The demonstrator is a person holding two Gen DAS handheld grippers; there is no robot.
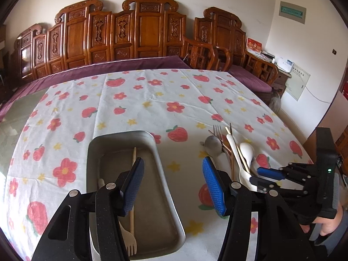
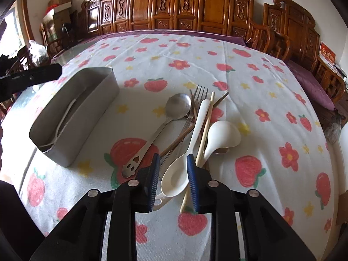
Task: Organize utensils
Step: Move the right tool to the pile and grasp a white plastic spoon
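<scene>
A grey metal tray (image 1: pixel 169 224) (image 2: pixel 93 100) lies on the flowered tablecloth. It holds a wooden chopstick (image 1: pixel 133 187) and a pale fork (image 1: pixel 130 243). A pile of utensils lies to its right: a metal spoon (image 2: pixel 174 111), a metal fork (image 2: pixel 200 95), a chopstick (image 2: pixel 206 124), a white ladle spoon (image 2: pixel 221 134) and a white spoon (image 2: pixel 180 178). My left gripper (image 1: pixel 173 184) is open and empty above the tray's right edge. My right gripper (image 2: pixel 173 182) is open, its blue pads on either side of the white spoon's bowl, low over the pile; it also shows in the left wrist view (image 1: pixel 261 175).
The tablecloth (image 2: pixel 217 43) covers a round table. Carved wooden chairs (image 1: pixel 150 28) and a purple cushioned bench (image 1: pixel 130 65) stand behind it. The table's edge lies to the right (image 1: pixel 304 134).
</scene>
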